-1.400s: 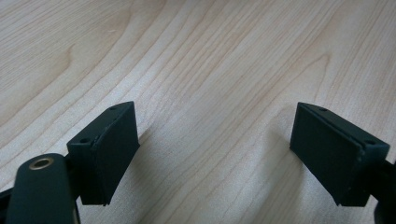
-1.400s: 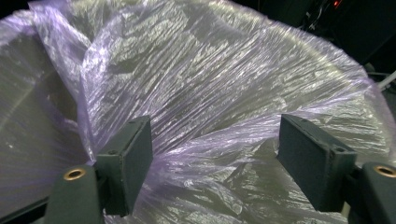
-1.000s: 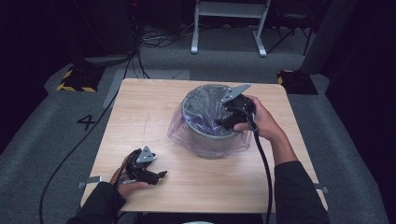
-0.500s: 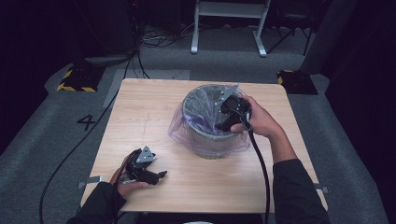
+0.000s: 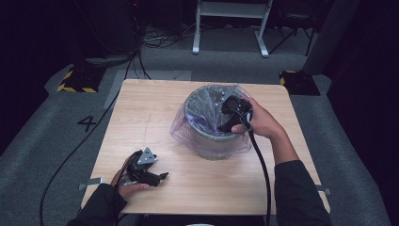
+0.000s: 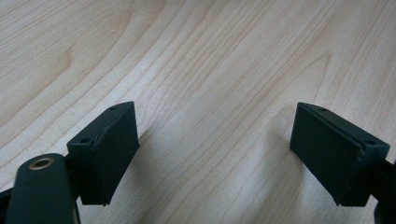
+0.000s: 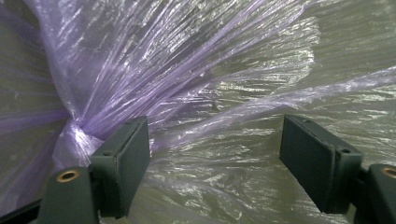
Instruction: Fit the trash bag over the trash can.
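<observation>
- Step in hand, as I judge it: seating the purple bin liner (image 5: 207, 136) in the grey bin (image 5: 211, 149). The bin stands just right of centre in the high view, on the desk (image 5: 141, 117), with the liner's edge already draped over its rim and down its outside wall.
- My right gripper (image 5: 225, 123) is dipped inside the bin's mouth at its right side. In the right gripper view its fingers (image 7: 126, 161) stand wide apart, with nothing between them; liner film lies just beyond, creased, with a gathered knot of plastic at the left of that frame.
- My left gripper (image 5: 157, 177) rests on the desk at lower left of the high view, well apart from the bin. In the left gripper view its fingers (image 6: 109, 149) are likewise spread, with bare wood grain between them.
- Next move, my estimate: press or spread the film against the bin's inner wall and floor. Calls for a light touch; thin film may tear or snag on a finger edge.
- The light bin could slide when pushed; bringing the left gripper up to steady it may be worthwhile.
- Cannot tell whether the liner reaches the bin's bottom.
</observation>
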`<state>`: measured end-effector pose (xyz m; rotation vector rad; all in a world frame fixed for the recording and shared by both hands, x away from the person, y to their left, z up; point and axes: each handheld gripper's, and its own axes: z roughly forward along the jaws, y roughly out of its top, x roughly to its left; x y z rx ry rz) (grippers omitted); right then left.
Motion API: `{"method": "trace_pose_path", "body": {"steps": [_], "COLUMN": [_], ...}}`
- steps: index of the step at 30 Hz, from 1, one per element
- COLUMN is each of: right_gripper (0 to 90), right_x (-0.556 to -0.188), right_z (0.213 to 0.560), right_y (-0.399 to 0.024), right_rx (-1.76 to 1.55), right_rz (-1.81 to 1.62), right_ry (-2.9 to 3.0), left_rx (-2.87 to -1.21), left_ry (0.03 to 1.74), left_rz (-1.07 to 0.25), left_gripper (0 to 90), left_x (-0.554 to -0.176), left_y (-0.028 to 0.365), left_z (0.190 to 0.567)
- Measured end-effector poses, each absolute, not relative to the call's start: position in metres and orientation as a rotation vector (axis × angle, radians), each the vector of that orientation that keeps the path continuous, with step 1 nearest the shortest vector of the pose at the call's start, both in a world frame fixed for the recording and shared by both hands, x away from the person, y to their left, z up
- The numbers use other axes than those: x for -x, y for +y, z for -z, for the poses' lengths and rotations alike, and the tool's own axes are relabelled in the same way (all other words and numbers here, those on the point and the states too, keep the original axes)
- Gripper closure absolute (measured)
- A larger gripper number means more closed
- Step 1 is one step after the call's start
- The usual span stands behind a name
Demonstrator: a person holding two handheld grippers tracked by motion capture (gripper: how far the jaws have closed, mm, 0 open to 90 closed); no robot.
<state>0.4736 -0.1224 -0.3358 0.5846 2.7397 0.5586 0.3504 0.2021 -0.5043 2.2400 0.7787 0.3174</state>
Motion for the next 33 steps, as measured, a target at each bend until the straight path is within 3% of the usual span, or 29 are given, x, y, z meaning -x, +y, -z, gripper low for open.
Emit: {"method": "trace_pose_path", "body": {"steps": [33], "right_gripper": [22.3], "right_x": [-0.461], "right_z": [0.325], "right_y": [-0.142], "right_rx": [-0.628], "right_rz": [-0.817], "right_ry": [2.578], "left_rx": [-2.24], "left_ry": [0.778], "left_rz": [-0.319], "left_gripper": [14.9], "left_x": [-0.35], "left_y": [0.202], "left_z": [0.504]}}
